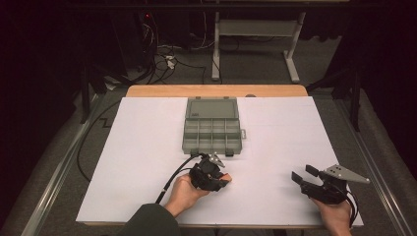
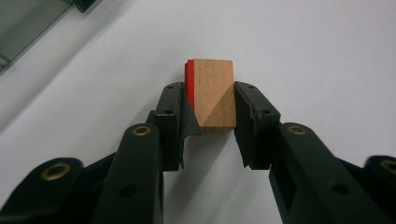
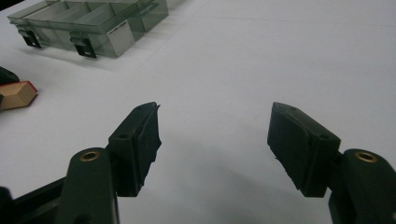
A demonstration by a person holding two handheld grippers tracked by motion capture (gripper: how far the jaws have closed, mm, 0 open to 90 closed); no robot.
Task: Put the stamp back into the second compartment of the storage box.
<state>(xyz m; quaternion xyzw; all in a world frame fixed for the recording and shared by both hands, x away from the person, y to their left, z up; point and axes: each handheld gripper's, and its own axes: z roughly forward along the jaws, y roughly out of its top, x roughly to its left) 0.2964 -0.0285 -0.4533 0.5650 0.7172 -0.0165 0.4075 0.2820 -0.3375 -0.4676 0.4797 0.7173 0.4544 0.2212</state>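
Observation:
A small wooden block (image 2: 212, 93) with a red side face lies on the white sheet, between the jaws of my left gripper (image 2: 210, 88). Both pads press against its sides. In the high view my left gripper (image 1: 215, 179) is low on the sheet, just in front of the clear grey compartment box (image 1: 212, 129). The block (image 3: 16, 94) also shows at the left edge of the right gripper view. My right gripper (image 1: 303, 173) rests at the front right of the sheet, open, with nothing between its jaws (image 3: 215, 126).
The compartment box (image 3: 93, 23) lies open, its lid folded back toward the far edge, and its cells look empty. The white sheet (image 1: 147, 147) covers a wooden table. Cables and table legs stand on the floor beyond.

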